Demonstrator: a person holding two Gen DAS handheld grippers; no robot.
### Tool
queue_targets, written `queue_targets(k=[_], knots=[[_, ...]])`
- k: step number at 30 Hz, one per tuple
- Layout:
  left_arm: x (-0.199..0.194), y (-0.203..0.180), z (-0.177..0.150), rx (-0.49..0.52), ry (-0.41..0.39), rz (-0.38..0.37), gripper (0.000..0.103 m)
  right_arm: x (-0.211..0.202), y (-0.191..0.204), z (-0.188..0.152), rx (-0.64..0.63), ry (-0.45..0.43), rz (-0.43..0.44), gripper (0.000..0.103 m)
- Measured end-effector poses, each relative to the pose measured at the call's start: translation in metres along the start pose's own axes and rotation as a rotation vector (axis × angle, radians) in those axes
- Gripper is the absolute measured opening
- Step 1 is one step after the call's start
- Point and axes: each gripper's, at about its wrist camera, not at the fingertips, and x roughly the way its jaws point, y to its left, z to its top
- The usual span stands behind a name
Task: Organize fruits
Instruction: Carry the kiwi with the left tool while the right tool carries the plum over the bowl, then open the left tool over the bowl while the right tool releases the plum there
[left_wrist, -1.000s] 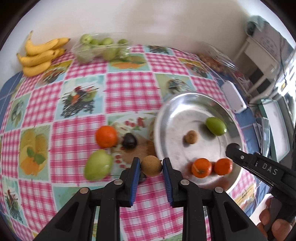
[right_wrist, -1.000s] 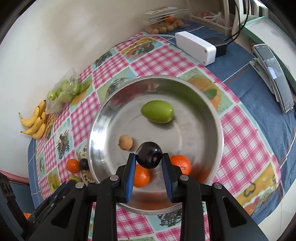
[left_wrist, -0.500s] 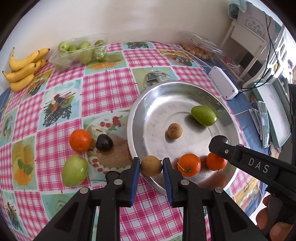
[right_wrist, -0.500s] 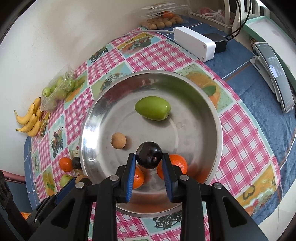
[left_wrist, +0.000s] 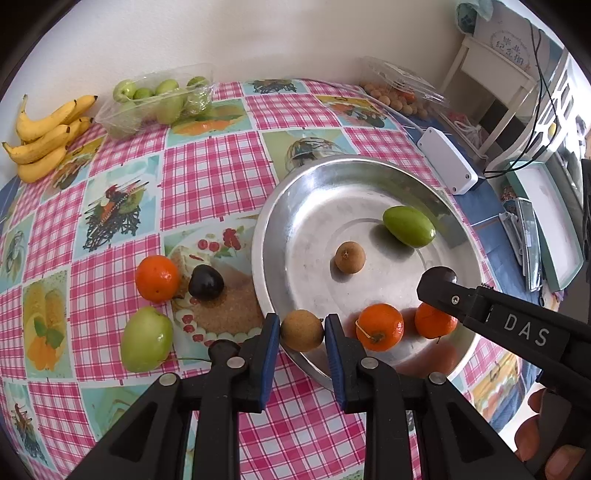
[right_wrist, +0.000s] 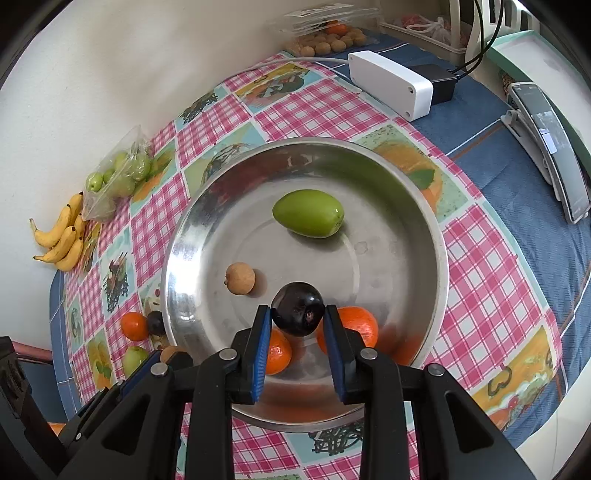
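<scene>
At the bottom centre of the left wrist view the left claw (left_wrist: 302, 332) was clamped on a small brown fruit (left_wrist: 302, 329), held right over the near rim of the steel dish (left_wrist: 269, 236). A release there could have gone badly, I judged: the fruit sat above the lip, so it might have struck the edge and rolled out onto the table (left_wrist: 207, 173) instead of inward.

In the right wrist view the right claw (right_wrist: 297, 325) was shut tight on a dark plum (right_wrist: 298, 309), low in the frame and hanging above two oranges (right_wrist: 356, 326) in the dish. Dropped from there, the round plum would likely have bounced off them, or knocked one toward the sloping wall.

The two claws stood close together at the near side of the dish, and a careless move might have made them collide.

Further in, another brown fruit (left_wrist: 350, 257) and a green oval fruit (left_wrist: 408, 231) lay in the dish. Left of it on the table waited an orange (left_wrist: 157, 278), a second plum (left_wrist: 205, 282) and a green apple (left_wrist: 146, 339). At the upper left lay bananas (left_wrist: 48, 136) and a tub of green fruit (left_wrist: 159, 99).
</scene>
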Motion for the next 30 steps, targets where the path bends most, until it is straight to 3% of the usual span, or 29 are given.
queue_targets(k=[14, 21, 30], knots=[[-0.006, 0.010, 0.002, -0.048, -0.012, 0.008, 0.029, -0.003, 0.002, 0.000, -0.015, -0.009, 0.006, 0.035], [-0.017, 0.044, 0.003, -0.166, -0.047, 0.116, 0.029, -0.002, 0.012, -0.003, -0.068, -0.014, -0.021, 0.035], [-0.031, 0.087, 0.001, -0.309, -0.070, 0.137, 0.029, -0.002, 0.025, -0.007, -0.134, -0.020, -0.035, 0.035]])
